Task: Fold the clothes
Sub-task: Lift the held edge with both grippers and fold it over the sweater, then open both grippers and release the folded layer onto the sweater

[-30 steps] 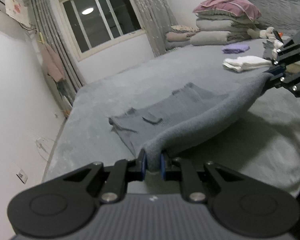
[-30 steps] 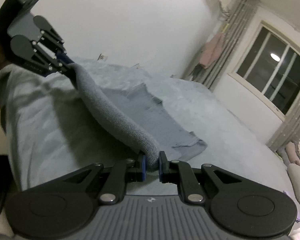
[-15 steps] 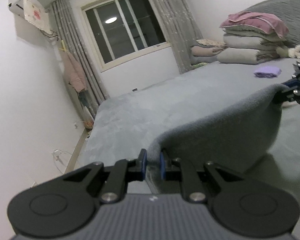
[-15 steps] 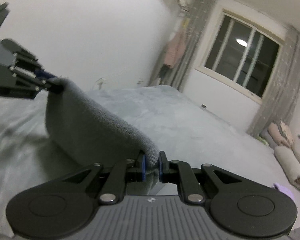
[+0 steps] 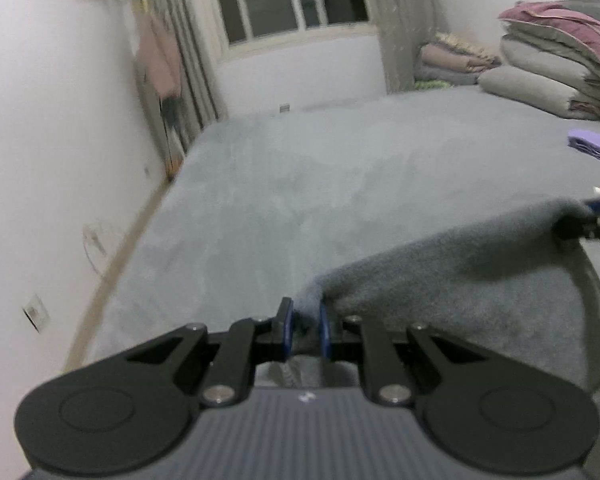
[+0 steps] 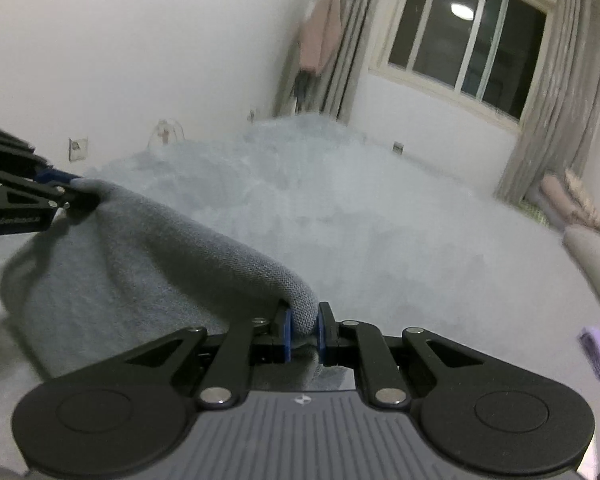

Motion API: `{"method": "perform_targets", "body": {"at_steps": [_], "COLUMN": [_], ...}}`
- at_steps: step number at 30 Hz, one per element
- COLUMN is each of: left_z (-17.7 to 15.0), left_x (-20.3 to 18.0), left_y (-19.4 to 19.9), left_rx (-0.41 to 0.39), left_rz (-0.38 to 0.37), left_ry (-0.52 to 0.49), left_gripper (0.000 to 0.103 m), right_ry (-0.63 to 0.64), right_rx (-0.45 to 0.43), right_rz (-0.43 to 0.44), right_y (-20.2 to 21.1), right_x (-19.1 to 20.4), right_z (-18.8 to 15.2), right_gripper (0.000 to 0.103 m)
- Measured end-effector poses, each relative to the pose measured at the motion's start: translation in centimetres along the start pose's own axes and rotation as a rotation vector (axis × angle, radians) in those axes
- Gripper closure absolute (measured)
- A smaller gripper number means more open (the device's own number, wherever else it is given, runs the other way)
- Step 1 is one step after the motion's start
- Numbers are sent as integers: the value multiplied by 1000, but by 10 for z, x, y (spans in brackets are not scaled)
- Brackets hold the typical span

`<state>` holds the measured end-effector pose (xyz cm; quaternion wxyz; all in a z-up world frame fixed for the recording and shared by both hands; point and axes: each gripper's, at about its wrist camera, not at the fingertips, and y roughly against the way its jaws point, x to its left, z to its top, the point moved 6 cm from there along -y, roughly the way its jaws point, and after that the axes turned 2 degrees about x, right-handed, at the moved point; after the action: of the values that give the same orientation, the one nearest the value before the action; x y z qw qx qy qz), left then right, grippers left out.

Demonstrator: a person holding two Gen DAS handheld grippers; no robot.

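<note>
A grey knitted garment (image 5: 452, 280) hangs stretched between my two grippers above the grey bed (image 5: 320, 184). In the left wrist view my left gripper (image 5: 303, 318) is shut on one end of its top edge, and the right gripper (image 5: 596, 220) holds the other end at the far right. From the right wrist view, my right gripper (image 6: 302, 322) is shut on the thick rolled edge of the garment (image 6: 140, 248), while the left gripper (image 6: 66, 194) pinches the far corner at left. The cloth sags below both and its lower part is hidden.
Stacked quilts and pillows (image 5: 556, 64) lie at the bed's far right, with a small purple cloth (image 5: 594, 148) in front of them. A white wall (image 5: 60, 140) borders the bed's left side. A window (image 6: 466, 40) with curtains stands beyond.
Both grippers lifted the garment off the bed and carried it forward; it lay partly spread a second ago and now hangs between them. The views tilted up toward the window.
</note>
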<state>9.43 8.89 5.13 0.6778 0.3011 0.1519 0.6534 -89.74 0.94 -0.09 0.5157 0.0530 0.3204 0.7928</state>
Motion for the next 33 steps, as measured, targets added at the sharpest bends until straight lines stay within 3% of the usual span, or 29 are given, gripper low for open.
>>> {"method": "perform_targets", "body": {"at_steps": [4,11,20,27,33], "left_z": [2,-13,-20,-21,-27], "left_x": [10,15,35,34,20], "left_y": [-30,-53,-41,-21,-9], "left_rx": [29,77,62,32,12], "left_rz": [7,44,26,17,-4], "left_ry": [53,130,236,239,204], "left_gripper": [91,86,83,78,78], "right_ry": [-26,-99,-139,-201,-180], "right_rx": [54,72,69,66,69], "right_rz": [6,13,-18,-111,71], "right_y": [-29,-43,-48,-47,-19], "right_x": [-6,-14,-19,-38,-20], "right_z": [-7,-15,-23,-23,-25], "right_gripper": [91,91,91,85,84]}}
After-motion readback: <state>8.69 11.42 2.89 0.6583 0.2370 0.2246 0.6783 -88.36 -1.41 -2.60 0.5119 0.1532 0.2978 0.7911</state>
